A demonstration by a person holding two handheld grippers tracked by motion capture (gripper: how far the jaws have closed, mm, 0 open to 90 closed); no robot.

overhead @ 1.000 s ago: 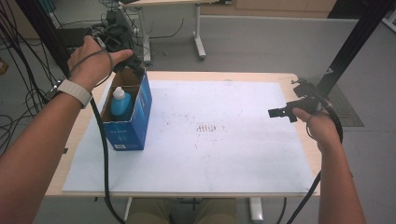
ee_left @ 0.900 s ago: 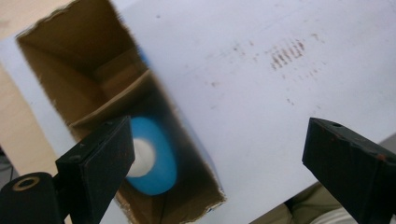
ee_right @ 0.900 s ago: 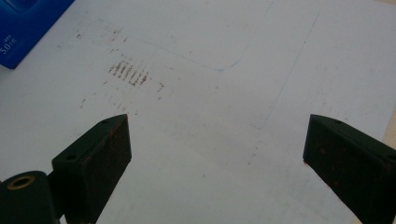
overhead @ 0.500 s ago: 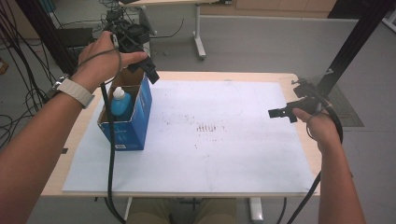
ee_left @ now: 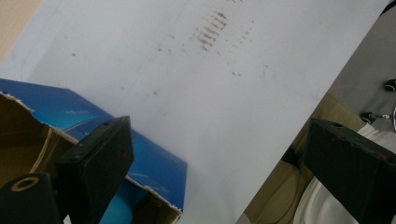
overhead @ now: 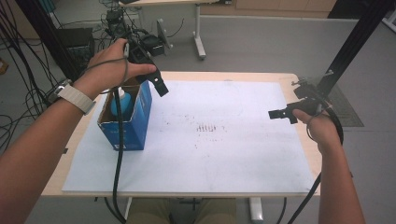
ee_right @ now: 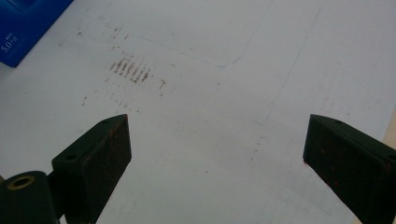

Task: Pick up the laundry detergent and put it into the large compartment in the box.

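Left gripper (overhead: 156, 85) hangs above the far right corner of the blue box (overhead: 133, 119), jaws spread wide with nothing between them — the box stands open-topped near the left edge of the white sheet (overhead: 224, 149), a blue bottle (overhead: 120, 100) upright inside. Right gripper (overhead: 280, 114) hovers over the sheet's right side, well apart, jaws wide and empty too.

White sheet (overhead: 233, 154) with brown smudges (overhead: 208, 128) covers wooden table (overhead: 74, 154); second table (overhead: 198, 28), black cables (overhead: 28, 93) on grey floor (overhead: 261, 46) behind.
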